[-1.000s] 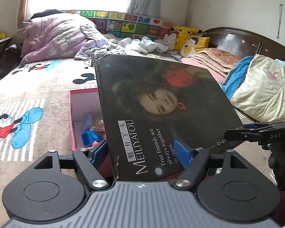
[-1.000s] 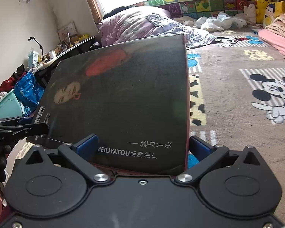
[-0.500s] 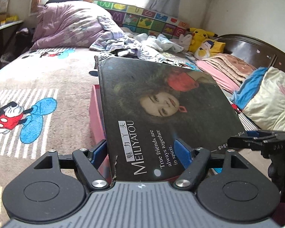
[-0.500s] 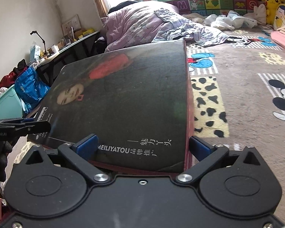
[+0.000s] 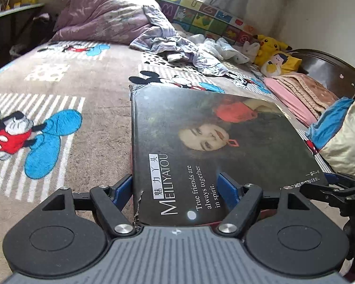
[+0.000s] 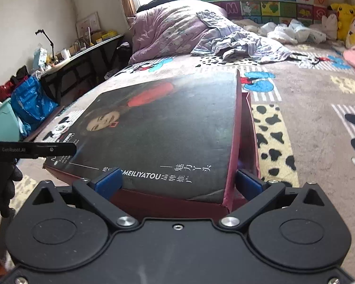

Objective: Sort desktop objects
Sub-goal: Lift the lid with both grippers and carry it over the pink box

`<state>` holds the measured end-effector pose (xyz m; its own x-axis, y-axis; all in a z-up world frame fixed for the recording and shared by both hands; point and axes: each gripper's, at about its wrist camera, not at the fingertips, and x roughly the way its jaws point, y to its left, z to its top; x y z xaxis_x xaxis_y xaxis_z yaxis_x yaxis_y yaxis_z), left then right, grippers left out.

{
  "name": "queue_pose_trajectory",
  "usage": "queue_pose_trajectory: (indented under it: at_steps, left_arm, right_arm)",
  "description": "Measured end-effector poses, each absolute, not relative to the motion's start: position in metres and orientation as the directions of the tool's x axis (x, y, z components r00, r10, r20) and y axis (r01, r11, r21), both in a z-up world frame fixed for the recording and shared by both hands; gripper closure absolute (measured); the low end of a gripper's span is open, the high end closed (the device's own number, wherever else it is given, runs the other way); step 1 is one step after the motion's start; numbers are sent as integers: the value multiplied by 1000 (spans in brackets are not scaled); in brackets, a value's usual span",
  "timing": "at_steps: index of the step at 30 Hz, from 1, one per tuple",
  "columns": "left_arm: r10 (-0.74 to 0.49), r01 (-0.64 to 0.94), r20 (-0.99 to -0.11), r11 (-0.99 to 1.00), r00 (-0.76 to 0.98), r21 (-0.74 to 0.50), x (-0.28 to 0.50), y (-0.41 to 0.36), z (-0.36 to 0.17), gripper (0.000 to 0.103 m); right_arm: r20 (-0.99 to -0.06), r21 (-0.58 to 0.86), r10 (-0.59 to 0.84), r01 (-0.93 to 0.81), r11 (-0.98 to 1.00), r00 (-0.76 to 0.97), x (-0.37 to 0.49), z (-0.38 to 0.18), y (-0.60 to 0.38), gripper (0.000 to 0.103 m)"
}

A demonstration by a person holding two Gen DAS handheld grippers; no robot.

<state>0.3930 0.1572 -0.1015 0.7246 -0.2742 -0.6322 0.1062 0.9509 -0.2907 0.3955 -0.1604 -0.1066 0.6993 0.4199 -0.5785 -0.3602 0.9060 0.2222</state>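
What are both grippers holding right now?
Left gripper: closed on the box lid, at its near corner.
Right gripper: closed on the same box lid.

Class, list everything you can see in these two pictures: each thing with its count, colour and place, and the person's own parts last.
box lid: one, dark with portrait print, over the red box
red box: one, on the bed under the lid
blanket: one, grey-brown with cartoon mice, covering the bed
quilt: one, lilac, far end of the bed
plush toys: two, yellow, by the headboard
blue bag: one, on the floor beside the bed
left hand-held gripper: one, black with blue pads, at the lid's near corner
right hand-held gripper: one, black with blue pads, astride the lid's edge
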Motion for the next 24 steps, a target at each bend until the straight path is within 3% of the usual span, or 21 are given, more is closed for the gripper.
queue_pose_trajectory:
  at_steps: [10, 15, 19, 24]
  left_arm:
    - [-271, 57, -628, 939, 730, -338, 404, 160, -112, 24]
    - [-268, 64, -638, 944, 722, -324, 403, 154, -108, 23]
    - [-245, 60, -627, 952, 739, -301, 394, 150, -105, 23]
    - [-237, 92, -619, 962, 749, -257, 389, 138, -97, 23]
  right_arm:
    - [-561, 204, 395, -341, 918, 727, 408, -107, -157, 0]
    - [-510, 201, 394, -340, 919, 765, 400, -101, -161, 0]
    - [-470, 271, 385, -286, 919, 794, 399, -99, -182, 0]
    - [-499, 384, 408, -227, 895, 765, 413, -112, -207, 0]
